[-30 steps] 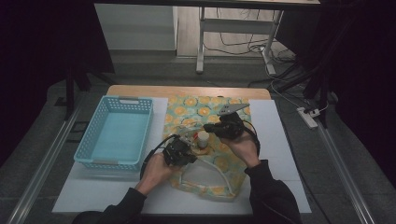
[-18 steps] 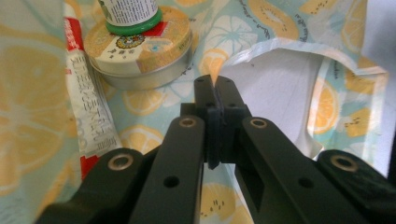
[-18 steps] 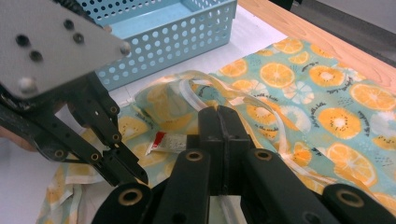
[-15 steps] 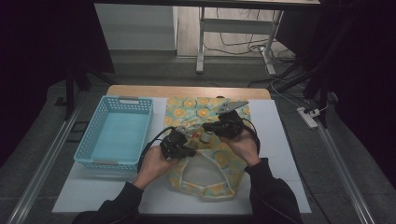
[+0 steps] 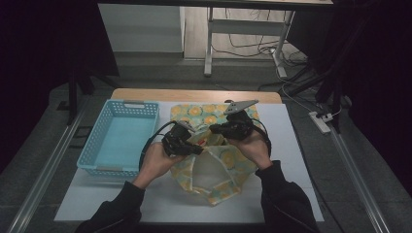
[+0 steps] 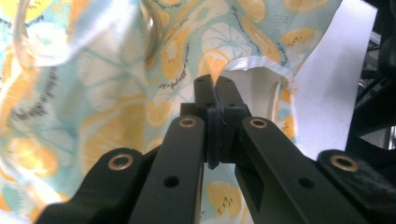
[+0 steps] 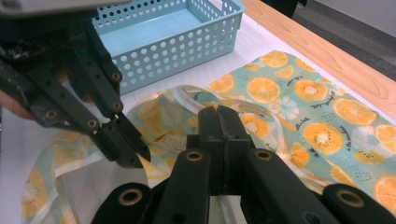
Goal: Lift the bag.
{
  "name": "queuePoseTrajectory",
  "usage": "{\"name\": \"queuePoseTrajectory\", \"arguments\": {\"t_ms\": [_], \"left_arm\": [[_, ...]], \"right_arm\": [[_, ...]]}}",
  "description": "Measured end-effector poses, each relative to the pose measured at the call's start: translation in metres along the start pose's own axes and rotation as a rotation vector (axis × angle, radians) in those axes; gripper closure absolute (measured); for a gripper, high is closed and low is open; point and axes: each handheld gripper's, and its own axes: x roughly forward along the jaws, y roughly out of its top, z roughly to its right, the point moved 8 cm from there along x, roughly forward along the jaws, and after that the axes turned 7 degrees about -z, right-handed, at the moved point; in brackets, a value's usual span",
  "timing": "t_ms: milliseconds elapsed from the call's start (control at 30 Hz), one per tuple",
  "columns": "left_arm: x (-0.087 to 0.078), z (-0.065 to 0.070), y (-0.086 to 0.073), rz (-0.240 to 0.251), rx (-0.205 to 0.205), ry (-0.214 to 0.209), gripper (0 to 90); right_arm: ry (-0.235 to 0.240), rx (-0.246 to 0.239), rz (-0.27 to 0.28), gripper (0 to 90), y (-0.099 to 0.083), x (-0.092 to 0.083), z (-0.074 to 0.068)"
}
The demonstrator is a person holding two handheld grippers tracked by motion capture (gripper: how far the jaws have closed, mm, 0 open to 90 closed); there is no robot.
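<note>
You see a pale blue-green cloth [image 5: 214,160] printed with orange and yellow citrus slices, its inside plain white. You hold black grippers, left [image 5: 197,148] and right [image 5: 214,129]. Your basket [image 5: 99,145] is light blue, on a white sheet [image 5: 291,145] over light wood.
</note>
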Motion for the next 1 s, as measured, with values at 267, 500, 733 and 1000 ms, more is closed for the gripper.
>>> {"name": "queuePoseTrajectory", "arguments": {"t_ms": [267, 500, 733, 1000], "left_arm": [[-0.020, -0.005, 0.011, 0.017, -0.001, -0.008, 90.0], [-0.042, -0.006, 0.023, 0.053, 0.001, -0.020, 90.0], [-0.067, -0.008, 0.036, 0.089, 0.014, 0.001, 90.0], [-0.090, -0.014, 0.048, 0.133, 0.007, -0.012, 90.0]], "right_arm": [[0.007, 0.004, 0.008, 89.7, 0.006, -0.010, 0.001], [0.009, 0.006, 0.025, 89.7, 0.015, -0.020, 0.002], [0.011, -0.012, 0.030, 89.7, 0.026, -0.027, -0.001], [0.008, -0.018, 0.047, 89.7, 0.038, -0.038, -0.001]]}}
